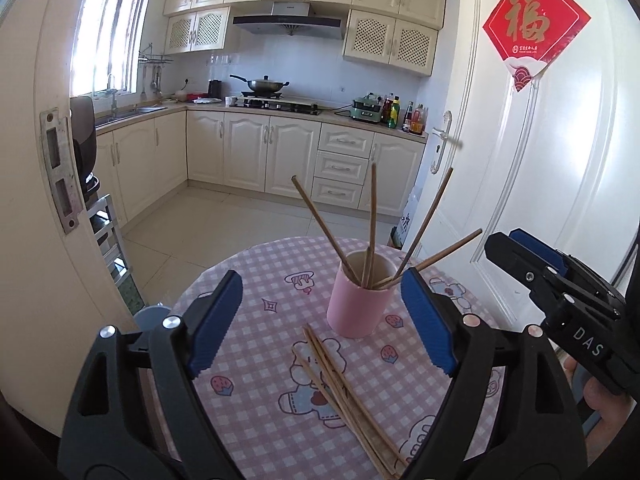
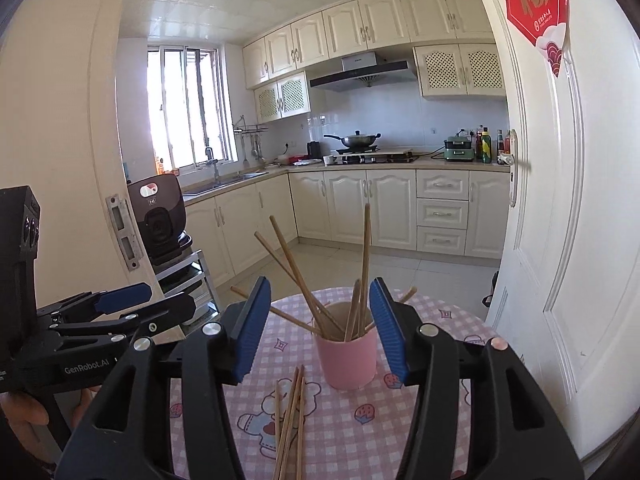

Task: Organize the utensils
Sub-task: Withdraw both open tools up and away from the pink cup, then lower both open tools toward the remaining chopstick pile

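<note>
Kitchen fitted with cream cabinets and range hood. Barred window admits strong daylight. Pale tiled floor. White door stands open, bearing a red decoration.

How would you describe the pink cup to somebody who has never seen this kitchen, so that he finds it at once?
Look first at the round table with the pink checked cloth, in front of the open kitchen door. Near its middle stands the pink cup, upright, behind a loose bundle of chopsticks that lie flat on the cloth. It is the only container on the table, and several wooden chopsticks lean out of it in different directions.
</note>
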Available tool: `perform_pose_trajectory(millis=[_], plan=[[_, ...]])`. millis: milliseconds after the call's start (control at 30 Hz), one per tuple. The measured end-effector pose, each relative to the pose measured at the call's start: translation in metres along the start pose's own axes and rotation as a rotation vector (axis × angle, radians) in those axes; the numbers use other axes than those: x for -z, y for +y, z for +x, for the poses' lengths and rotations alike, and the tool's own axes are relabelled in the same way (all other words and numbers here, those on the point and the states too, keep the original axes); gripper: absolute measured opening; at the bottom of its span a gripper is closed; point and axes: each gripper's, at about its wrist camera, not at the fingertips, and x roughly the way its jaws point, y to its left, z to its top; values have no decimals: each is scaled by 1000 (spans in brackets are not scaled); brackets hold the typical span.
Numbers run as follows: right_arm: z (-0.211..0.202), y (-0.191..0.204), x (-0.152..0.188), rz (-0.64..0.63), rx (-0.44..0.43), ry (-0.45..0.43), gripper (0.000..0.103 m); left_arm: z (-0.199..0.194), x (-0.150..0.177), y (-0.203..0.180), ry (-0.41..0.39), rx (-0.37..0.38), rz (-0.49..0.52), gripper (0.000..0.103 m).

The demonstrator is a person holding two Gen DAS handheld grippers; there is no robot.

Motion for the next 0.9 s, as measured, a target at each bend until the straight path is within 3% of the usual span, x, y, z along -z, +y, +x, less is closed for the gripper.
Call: perform_pose_trajectory(millis=[267,467,667,900], plan=[[9,8,40,-8,-26,108,49,21,34,21,154,26,-53,80],[36,11,81,-30,-31,239,49,50,67,30,276,44,-78,80],[74,10,120,-35,-51,423,49,82,97,33,402,93,-122,59],[93,12,140,-44,-78,519,49,98,114,38,449,81,-146,58]])
